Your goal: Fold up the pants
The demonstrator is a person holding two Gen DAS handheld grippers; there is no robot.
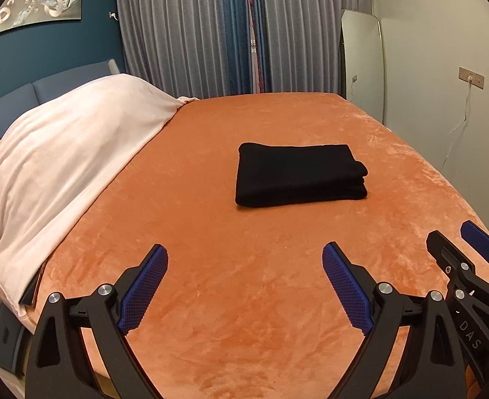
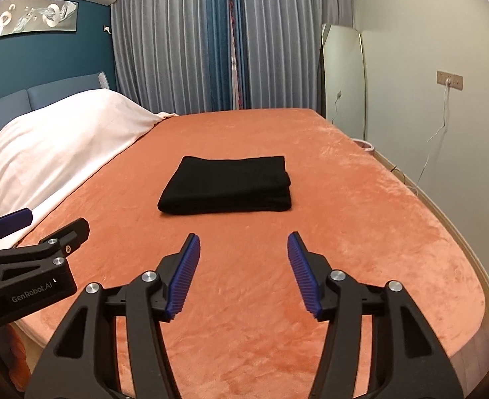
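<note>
Black pants (image 1: 299,174) lie folded into a thick rectangular stack on the orange bed cover (image 1: 228,232); the right wrist view shows the same pants (image 2: 228,186) ahead of the fingers. My left gripper (image 1: 244,252) hovers over the cover short of the stack, open, with nothing between its blue pads. My right gripper (image 2: 243,241) is open too and holds nothing, a little back from the pants. Each gripper appears at the edge of the other's view: the right gripper (image 1: 457,236) at lower right, the left gripper (image 2: 50,221) at lower left.
A white blanket (image 1: 71,153) covers the pillows at the left, against a blue headboard (image 2: 28,99). Grey and blue curtains (image 1: 244,30) hang behind the bed. A tall mirror (image 2: 342,79) leans on the right wall, and a white cable (image 2: 439,129) hangs from a socket.
</note>
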